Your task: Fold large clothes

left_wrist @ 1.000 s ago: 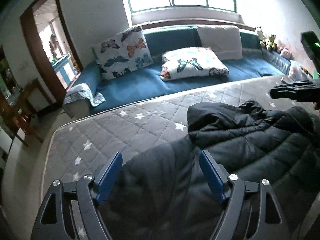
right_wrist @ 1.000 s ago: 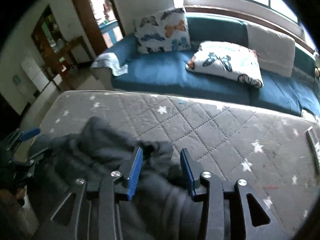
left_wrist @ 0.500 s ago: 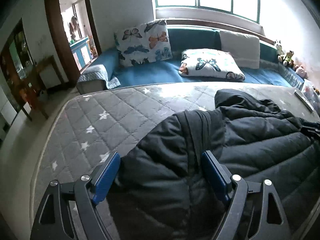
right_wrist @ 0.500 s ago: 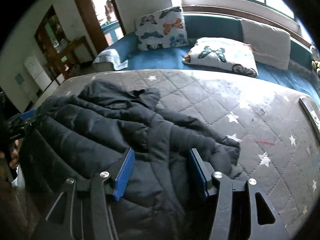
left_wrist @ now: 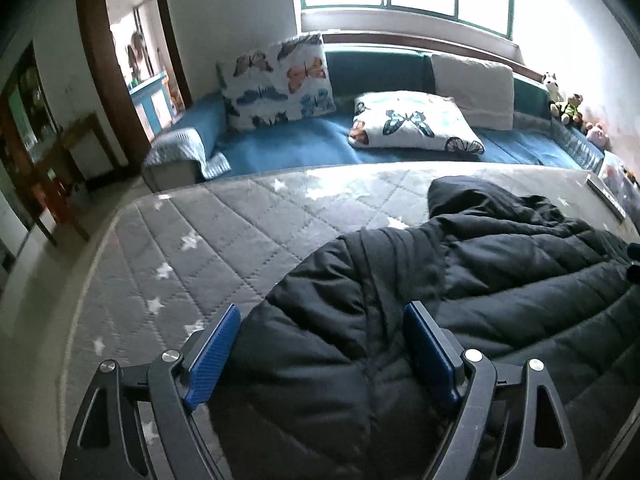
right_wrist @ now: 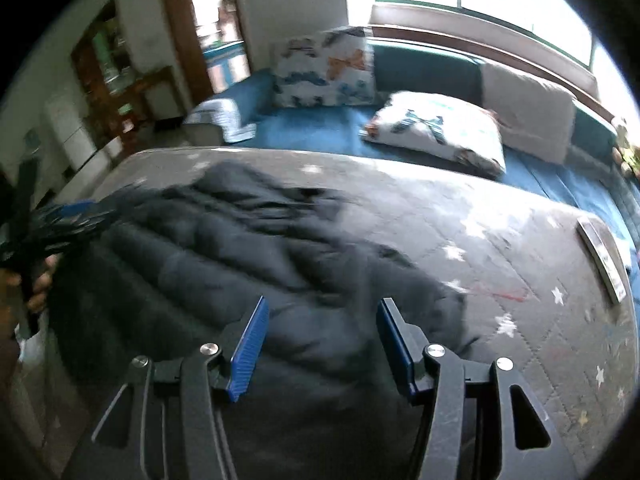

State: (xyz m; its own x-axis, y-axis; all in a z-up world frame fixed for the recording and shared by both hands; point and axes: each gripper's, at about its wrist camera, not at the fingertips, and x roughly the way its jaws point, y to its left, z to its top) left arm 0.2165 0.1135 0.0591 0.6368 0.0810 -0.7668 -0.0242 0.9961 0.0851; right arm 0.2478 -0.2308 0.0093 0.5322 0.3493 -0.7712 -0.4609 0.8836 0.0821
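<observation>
Two grippers hang over one black puffer jacket (left_wrist: 460, 292) that lies spread on a grey quilted mattress (left_wrist: 208, 240) printed with white stars. The left gripper (left_wrist: 320, 344) has its blue-padded fingers (left_wrist: 212, 348) spread wide, and a bulging fold of the jacket fills the gap between them; the fabric sits against the inner face of the left pad and close to the right one, yet nothing is pinched. From there the jacket runs away toward the mattress's far right corner, its hood (left_wrist: 472, 196) bunched at the far end and quilted panels sloping down to the near edge. The right gripper (right_wrist: 322, 340) is likewise released, fingers (right_wrist: 250, 344) apart, with the jacket (right_wrist: 240, 248) passing under and between them; whether the pads touch the cloth cannot be told, since this view is blurred. In that view the jacket covers the mattress's (right_wrist: 520, 240) near left part, and the left gripper (right_wrist: 64, 216) shows at its far left edge, held by a hand (right_wrist: 38, 288). A flat, light-edged rectangular object (right_wrist: 600, 256) lies at the mattress's right edge, well apart from the jacket. Beyond the mattress stands a blue sofa (left_wrist: 304, 144) with two butterfly cushions (left_wrist: 280, 80), one upright against its back and one lying flat on the seat.
</observation>
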